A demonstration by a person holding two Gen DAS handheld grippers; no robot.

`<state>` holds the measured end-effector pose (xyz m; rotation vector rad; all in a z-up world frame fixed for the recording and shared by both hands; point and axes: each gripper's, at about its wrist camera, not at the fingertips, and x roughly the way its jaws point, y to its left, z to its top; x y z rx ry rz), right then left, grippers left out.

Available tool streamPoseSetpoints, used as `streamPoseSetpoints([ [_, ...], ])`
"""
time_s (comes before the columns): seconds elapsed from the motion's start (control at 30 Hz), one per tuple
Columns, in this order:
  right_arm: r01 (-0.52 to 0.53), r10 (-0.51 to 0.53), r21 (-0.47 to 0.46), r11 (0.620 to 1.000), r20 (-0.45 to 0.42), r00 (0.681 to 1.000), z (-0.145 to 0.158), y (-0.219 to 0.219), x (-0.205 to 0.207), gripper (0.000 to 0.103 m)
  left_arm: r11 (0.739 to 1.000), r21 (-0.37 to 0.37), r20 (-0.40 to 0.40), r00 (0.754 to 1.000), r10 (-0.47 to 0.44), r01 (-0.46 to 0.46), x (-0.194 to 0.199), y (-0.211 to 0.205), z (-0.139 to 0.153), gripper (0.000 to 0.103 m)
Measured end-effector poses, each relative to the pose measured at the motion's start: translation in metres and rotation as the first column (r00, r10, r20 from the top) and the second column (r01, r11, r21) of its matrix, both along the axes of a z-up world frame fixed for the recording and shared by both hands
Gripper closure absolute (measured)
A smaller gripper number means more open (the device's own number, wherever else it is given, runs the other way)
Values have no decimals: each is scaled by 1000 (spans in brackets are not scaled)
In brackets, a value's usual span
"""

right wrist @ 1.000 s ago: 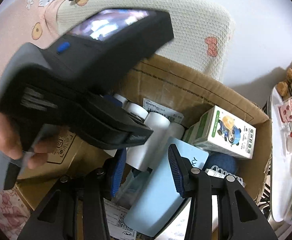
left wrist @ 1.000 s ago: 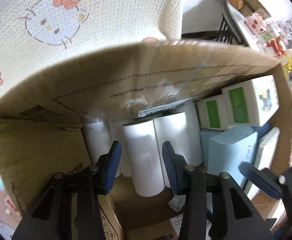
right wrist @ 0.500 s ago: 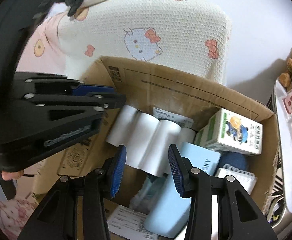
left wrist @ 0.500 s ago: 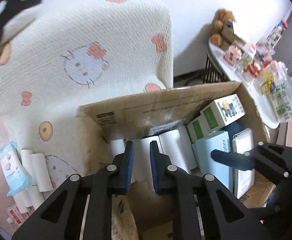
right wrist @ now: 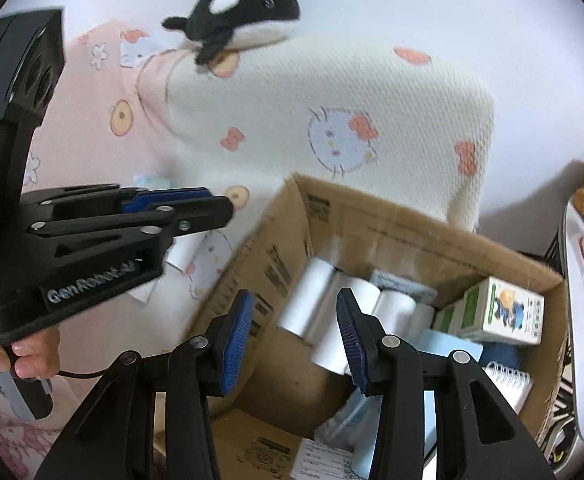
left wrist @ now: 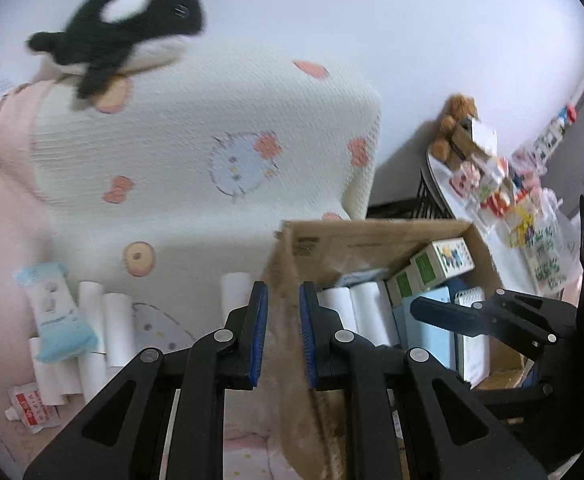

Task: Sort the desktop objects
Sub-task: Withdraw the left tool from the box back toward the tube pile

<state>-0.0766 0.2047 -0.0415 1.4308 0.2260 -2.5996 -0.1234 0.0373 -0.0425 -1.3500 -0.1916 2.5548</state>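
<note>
- The cardboard box sat lower right of the right wrist view, white paper rolls stood side by side against its back wall, probably to save room.
- More loose rolls lay lower left on the bed, apparently next up.
- Left tool was nearly closed, holding nothing.
- Right tool was at its narrowest, empty, above the box.
</note>
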Motion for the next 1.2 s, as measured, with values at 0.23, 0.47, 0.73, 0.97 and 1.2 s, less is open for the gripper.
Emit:
streamPoseSetpoints([
  [0.23, -48, 50, 23, 999, -88, 995, 38, -32, -5, 63, 995, 27, -144, 985, 100, -97, 28, -48, 42, 85],
  [0.47, -69, 54, -56, 996, -240, 969, 80, -59, 1, 63, 987, 68, -197, 968, 154, -143, 53, -89, 53, 85],
  [0.73, -3, 0, -12, 1000, -276, 961, 76, -85, 1, 63, 977, 109, -91, 977, 195, -185, 37, -121, 14, 85],
  [0.97, -21, 38, 90, 996, -194, 980, 62, -118, -25, 57, 959, 200, -18, 977, 210, -202, 25, -147, -28, 85],
  [1.2, -107, 124, 237, 966, -58, 991, 26, -165, -63, 53, 944, 241, 40, 974, 222, -225, 17, -163, -69, 85],
])
